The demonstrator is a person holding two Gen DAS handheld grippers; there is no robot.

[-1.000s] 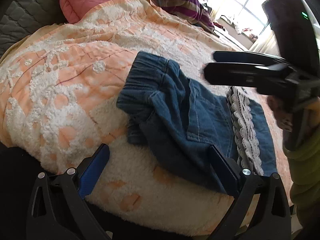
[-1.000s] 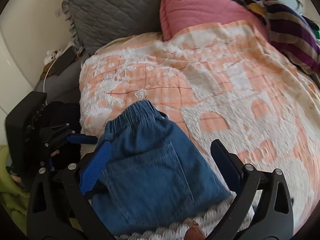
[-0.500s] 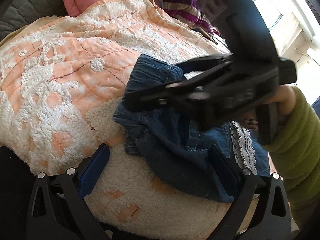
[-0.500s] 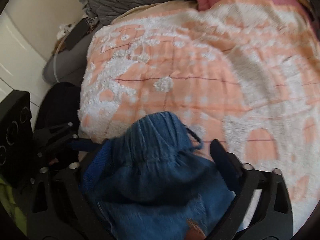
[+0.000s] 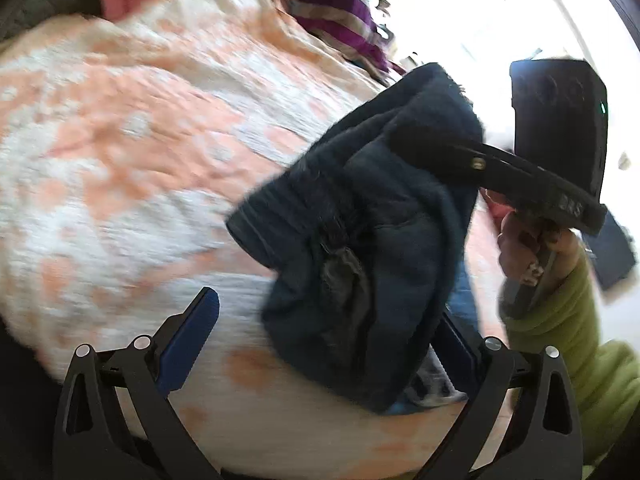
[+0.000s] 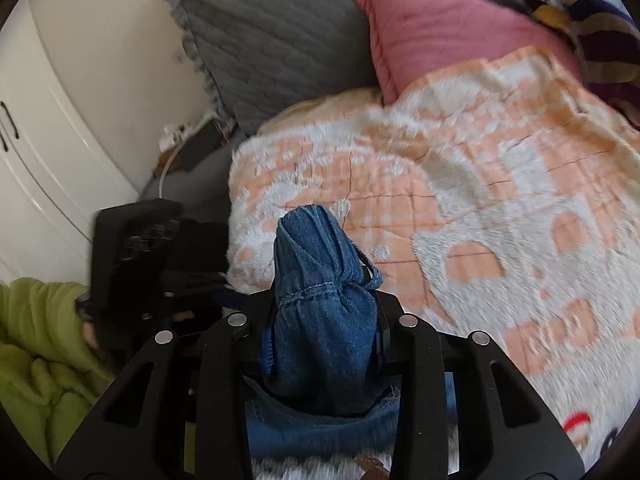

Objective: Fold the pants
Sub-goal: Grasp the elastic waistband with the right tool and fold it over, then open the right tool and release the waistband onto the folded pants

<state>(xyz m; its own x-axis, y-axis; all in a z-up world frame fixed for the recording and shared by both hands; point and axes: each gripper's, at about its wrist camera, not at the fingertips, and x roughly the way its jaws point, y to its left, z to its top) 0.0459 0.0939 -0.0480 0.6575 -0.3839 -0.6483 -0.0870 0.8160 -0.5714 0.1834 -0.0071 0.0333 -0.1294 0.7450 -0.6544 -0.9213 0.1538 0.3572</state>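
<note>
One pair of denim pants [image 6: 324, 320], bunched waistband pinched btwn just-closing right gripper [image 6: 324, 344] jaws, sticking up toward 12 o'clock; left gripper [image 5: 328, 344] jaws spread.

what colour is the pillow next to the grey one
Pink pillow, clearest in the right wrist view.

Black grippers [image 6: 324, 344], blue pads (silver screws), green sleeve [image 5: 560, 320].

You're in a home bedroom: bed [image 6: 500, 208] under an orange-white blanket [image 5: 140, 152], pink pillow [image 6: 432, 40], grey quilted pillow [image 6: 264, 28], striped cloth [image 5: 340, 16], white cupboard doors [image 6: 48, 152], bright window [image 5: 500, 12] beside the bed.
</note>
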